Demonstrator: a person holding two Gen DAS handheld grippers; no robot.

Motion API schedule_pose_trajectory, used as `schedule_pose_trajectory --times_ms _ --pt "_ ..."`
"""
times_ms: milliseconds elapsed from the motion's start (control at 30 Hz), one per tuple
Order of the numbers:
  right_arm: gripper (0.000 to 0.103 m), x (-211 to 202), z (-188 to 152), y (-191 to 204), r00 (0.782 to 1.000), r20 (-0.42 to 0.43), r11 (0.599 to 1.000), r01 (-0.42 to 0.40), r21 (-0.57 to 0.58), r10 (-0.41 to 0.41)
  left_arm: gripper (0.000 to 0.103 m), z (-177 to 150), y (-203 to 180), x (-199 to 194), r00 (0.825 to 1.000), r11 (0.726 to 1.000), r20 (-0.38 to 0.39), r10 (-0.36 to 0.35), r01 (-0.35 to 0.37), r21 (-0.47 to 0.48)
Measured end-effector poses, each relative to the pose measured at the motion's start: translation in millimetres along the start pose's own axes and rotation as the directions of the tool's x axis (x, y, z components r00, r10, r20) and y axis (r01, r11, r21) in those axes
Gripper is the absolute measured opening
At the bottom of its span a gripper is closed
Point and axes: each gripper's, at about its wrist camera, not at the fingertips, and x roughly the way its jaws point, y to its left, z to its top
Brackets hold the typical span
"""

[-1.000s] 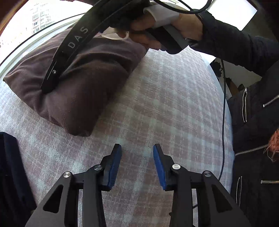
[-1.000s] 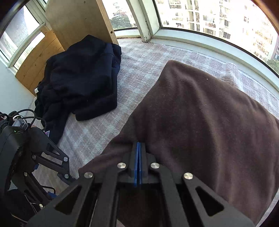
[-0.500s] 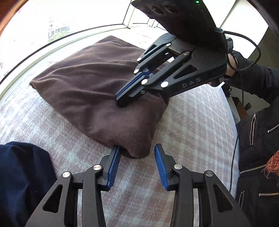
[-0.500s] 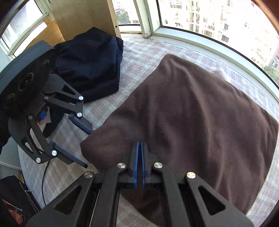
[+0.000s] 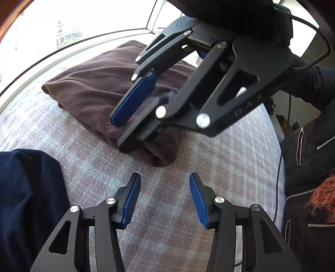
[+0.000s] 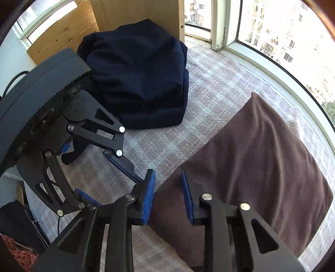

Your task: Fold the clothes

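A folded brown fleece garment (image 5: 94,94) lies on the checked cover (image 5: 219,159); in the right wrist view it (image 6: 261,167) fills the right half. My right gripper (image 6: 167,177) is open, its blue pads apart over the garment's near corner and holding nothing. The left wrist view shows that gripper (image 5: 121,134) hovering just above the same corner. My left gripper (image 5: 164,182) is open too, a short way in front of the corner and above bare cover. One of its fingers (image 6: 122,164) shows in the right wrist view, close to the right gripper's left pad.
A dark navy pile of clothes (image 6: 142,83) sits at the back left by a wooden panel (image 6: 136,18); its edge (image 5: 27,198) is beside my left gripper. A curved window sill (image 6: 282,69) runs behind the brown garment. A person in a black jacket (image 5: 309,167) stands at the right.
The right gripper was shut on the brown garment; it has opened and let go. The garment now rests flat. The left gripper has drawn back slightly from the corner.
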Motion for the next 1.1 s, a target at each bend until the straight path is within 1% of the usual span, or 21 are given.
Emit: schedule_pose_trajectory --times_ms 100,200,333,367,467,567,667,767,833,900,933,1000,1100 --pt "0.032 9 -2 11 0.998 -0.049 0.998 0.033 -0.050 -0.035 0.046 5 1 -1 1.000 1.000 0.009 -0.002 0.002 0.013" --pt "0.032 1 -6 0 0.998 -0.061 1.000 0.008 -0.001 -0.008 0.046 12 3 -1 1.000 1.000 0.019 -0.002 0.001 0.024" --pt "0.026 -8 -13 -7 0.999 -0.050 1.000 -0.003 0.023 0.004 0.046 23 4 -3 0.999 0.999 0.039 -0.011 0.009 0.039" --pt "0.023 -11 -15 -8 0.999 -0.044 1.000 -0.008 0.030 0.010 0.046 26 4 -4 0.999 0.999 0.041 -0.009 0.007 0.044" --pt "0.021 -17 -18 -13 0.999 -0.024 0.998 -0.022 0.055 0.024 0.046 31 0 -7 0.999 0.998 0.053 -0.004 0.001 0.060" --pt "0.021 -22 -20 -19 0.999 -0.005 0.995 -0.038 0.091 0.038 0.047 34 -7 -10 0.997 0.997 0.071 -0.018 0.013 0.079" --pt "0.021 -24 -21 -25 0.999 0.011 0.991 -0.051 0.121 0.050 0.047 38 -15 -5 0.998 0.995 0.070 -0.008 0.002 0.097" --pt "0.020 -26 -23 -28 0.999 0.025 0.989 -0.051 0.136 0.048 0.047 41 -17 1 0.998 0.994 0.063 -0.016 0.009 0.105" --pt "0.020 -26 -23 -30 0.998 0.032 0.988 -0.055 0.146 0.051 0.047 40 -14 8 0.999 0.995 0.035 -0.030 0.026 0.101" --pt "0.020 -25 -24 -33 0.995 0.049 0.981 -0.090 0.169 0.083 0.046 36 -10 17 0.999 0.996 -0.008 -0.039 0.039 0.085" --pt "0.020 -24 -24 -33 0.993 0.059 0.978 -0.108 0.176 0.100 0.043 32 -9 19 0.999 0.996 -0.018 -0.035 0.036 0.080" --pt "0.021 -24 -24 -32 0.989 0.086 0.974 -0.137 0.179 0.123 0.040 23 -9 17 0.999 0.997 -0.001 -0.051 0.051 0.065" --pt "0.021 -32 -25 -34 0.980 0.159 0.972 -0.145 0.185 0.116 0.040 9 -9 5 0.990 0.991 0.033 -0.134 0.133 0.036"
